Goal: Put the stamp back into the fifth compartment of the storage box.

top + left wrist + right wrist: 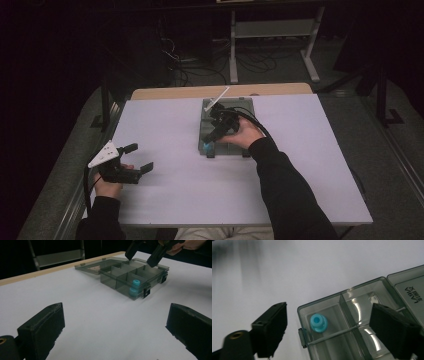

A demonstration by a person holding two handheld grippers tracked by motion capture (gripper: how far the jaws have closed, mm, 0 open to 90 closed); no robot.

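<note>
**Right gripper spread above organiser box, nothing held**

Right gripper (216, 131): jaws wide, empty, over the box.
Compartment box (372, 290): lid open.
Blue grommet (318, 323): lies in the box's corner compartment; placement appears done, withdrawal left.

My sleeves (285, 190) are black and long, and each hand carries a black two-jaw gripper with blocky matte pads (42, 330), a trailing black cable (252, 119) and, on the left gripper (135, 157), a pale three-cornered plate (103, 153).
</note>
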